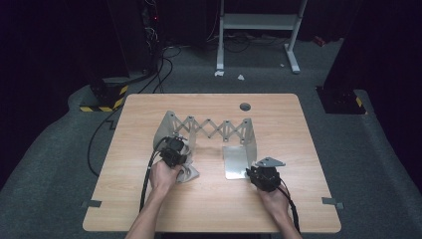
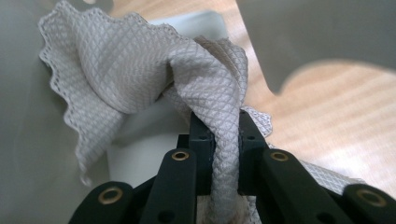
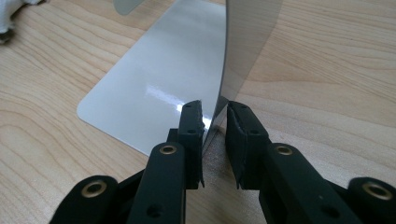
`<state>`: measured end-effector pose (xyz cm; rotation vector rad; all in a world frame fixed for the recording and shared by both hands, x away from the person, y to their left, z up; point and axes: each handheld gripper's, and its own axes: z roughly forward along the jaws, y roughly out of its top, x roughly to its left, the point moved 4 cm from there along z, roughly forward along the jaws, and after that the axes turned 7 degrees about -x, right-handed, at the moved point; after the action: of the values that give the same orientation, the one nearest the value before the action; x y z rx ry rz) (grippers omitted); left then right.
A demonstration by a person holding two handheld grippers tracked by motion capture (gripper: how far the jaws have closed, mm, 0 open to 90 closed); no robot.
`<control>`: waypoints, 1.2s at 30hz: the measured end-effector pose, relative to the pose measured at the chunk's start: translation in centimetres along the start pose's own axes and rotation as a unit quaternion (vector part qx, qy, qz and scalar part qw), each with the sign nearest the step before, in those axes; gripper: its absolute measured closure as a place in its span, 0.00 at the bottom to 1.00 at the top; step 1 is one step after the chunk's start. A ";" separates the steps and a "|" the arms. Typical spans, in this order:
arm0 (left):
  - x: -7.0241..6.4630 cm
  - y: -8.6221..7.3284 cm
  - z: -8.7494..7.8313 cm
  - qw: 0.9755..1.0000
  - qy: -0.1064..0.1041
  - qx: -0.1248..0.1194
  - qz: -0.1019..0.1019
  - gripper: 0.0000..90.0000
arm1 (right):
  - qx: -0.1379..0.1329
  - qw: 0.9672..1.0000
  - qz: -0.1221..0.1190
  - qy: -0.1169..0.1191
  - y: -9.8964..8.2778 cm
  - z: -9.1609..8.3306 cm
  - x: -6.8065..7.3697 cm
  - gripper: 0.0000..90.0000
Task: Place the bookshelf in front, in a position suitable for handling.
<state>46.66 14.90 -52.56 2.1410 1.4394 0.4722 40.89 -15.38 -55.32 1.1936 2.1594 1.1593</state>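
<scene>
The left gripper (image 1: 175, 152) sits by the left end plate of the metal expanding rack (image 1: 209, 130) on the wooden table (image 1: 214, 209). Its jaws are shut tight on a bunched grey cloth (image 2: 140, 70). The cloth sticks up past the jaw tips and touches the plate, so a wipe would go along that plate. The left hand (image 1: 164, 175) reaches forward.

The right gripper (image 1: 263, 177) is at the right end. The upright right plate (image 3: 247, 42) stands edge-on between its jaws, which squeeze its lower edge. The flat foot (image 3: 159, 88) lies to the left of it. This hand probably holds the rack steady.
</scene>
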 end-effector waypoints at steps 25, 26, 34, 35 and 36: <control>0.3 -0.1 0.4 1.000 0.012 -0.003 0.006 0.89 | -0.001 1.000 -0.004 -0.011 0.0 0.0 0.2 0.86; 0.2 -0.4 0.3 1.000 0.012 -0.003 0.006 0.89 | -0.001 1.000 -0.003 -0.010 0.0 0.0 0.2 0.86; -0.3 1.6 1.4 1.000 -0.009 0.006 0.010 0.88 | -0.001 1.000 0.000 -0.007 0.0 0.0 0.1 0.86; -0.2 1.9 1.7 1.000 -0.009 -0.004 0.006 0.88 | -0.001 1.000 0.000 -0.007 0.0 0.0 0.1 0.86; 0.0 2.1 1.9 1.000 -0.009 -0.008 0.001 0.88 | -0.001 1.000 0.000 -0.008 0.0 0.0 0.2 0.86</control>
<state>49.23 13.81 -52.90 2.1291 1.4183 0.4634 40.76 -15.27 -55.33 1.1966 2.1471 1.1481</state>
